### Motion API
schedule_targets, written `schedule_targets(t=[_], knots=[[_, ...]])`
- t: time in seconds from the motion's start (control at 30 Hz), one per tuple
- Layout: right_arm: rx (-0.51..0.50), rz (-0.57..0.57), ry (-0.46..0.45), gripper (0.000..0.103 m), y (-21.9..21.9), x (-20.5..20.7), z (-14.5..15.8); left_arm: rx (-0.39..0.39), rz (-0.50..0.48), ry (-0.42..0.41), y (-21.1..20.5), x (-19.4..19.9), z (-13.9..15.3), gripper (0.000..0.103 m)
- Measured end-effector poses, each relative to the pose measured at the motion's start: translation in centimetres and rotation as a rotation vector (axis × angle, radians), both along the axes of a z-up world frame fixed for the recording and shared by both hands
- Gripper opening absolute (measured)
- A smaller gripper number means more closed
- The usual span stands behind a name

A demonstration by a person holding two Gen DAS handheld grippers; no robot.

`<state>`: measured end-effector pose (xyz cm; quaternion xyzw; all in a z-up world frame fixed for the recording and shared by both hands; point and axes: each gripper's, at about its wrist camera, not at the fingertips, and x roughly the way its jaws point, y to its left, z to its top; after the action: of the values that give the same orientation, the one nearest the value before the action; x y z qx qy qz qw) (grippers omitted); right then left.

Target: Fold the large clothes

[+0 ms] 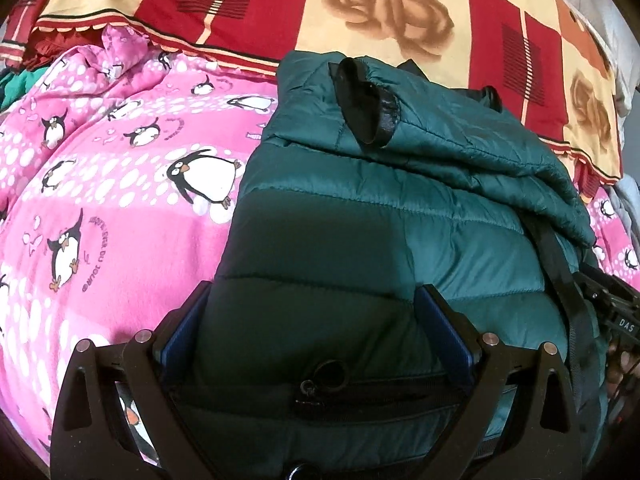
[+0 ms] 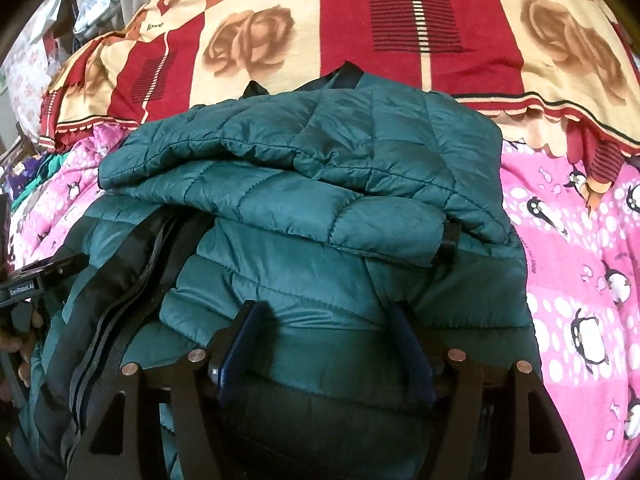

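Observation:
A teal quilted puffer jacket (image 1: 420,208) lies on the bed with its sleeves folded across its body; a black cuff (image 1: 366,106) points up. The jacket (image 2: 320,208) also fills the right wrist view, its black zipper band (image 2: 120,280) at left. My left gripper (image 1: 312,304) has its jaws wide apart around the jacket's near hem, by a zipped pocket (image 1: 320,392). My right gripper (image 2: 324,320) likewise straddles a thick bulge of the hem with its jaws apart. Whether either squeezes the padding, I cannot tell.
The jacket rests on a pink penguin blanket (image 1: 100,220), also in the right wrist view (image 2: 580,260). Behind lies a red and cream rose bedspread (image 1: 380,12). The other gripper shows at the edge of each view (image 1: 616,312) (image 2: 28,288). Clutter sits far left (image 2: 80,12).

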<state>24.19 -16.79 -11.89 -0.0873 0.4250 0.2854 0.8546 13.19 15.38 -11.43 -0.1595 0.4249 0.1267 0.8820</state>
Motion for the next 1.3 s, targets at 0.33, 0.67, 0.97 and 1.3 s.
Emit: schedule_targets(t=[0.33, 0.67, 0.97, 1.3], knots=[[0.023, -0.002, 0.002, 0.065, -0.18, 0.01, -0.02, 0.001, 0.004, -0.007, -0.09, -0.06, -0.13, 0.099], [0.034, -0.004, 0.002, 0.065, -0.34, -0.06, -0.04, 0.001, 0.004, -0.012, -0.08, -0.06, -0.12, 0.099], [0.055, -0.008, 0.004, 0.066, -0.56, -0.11, -0.13, 0.001, 0.005, -0.013, -0.07, -0.07, -0.08, 0.099], [0.058, -0.009, 0.004, 0.066, -0.65, -0.15, -0.13, 0.002, 0.006, -0.022, -0.12, -0.22, -0.15, 0.099]])
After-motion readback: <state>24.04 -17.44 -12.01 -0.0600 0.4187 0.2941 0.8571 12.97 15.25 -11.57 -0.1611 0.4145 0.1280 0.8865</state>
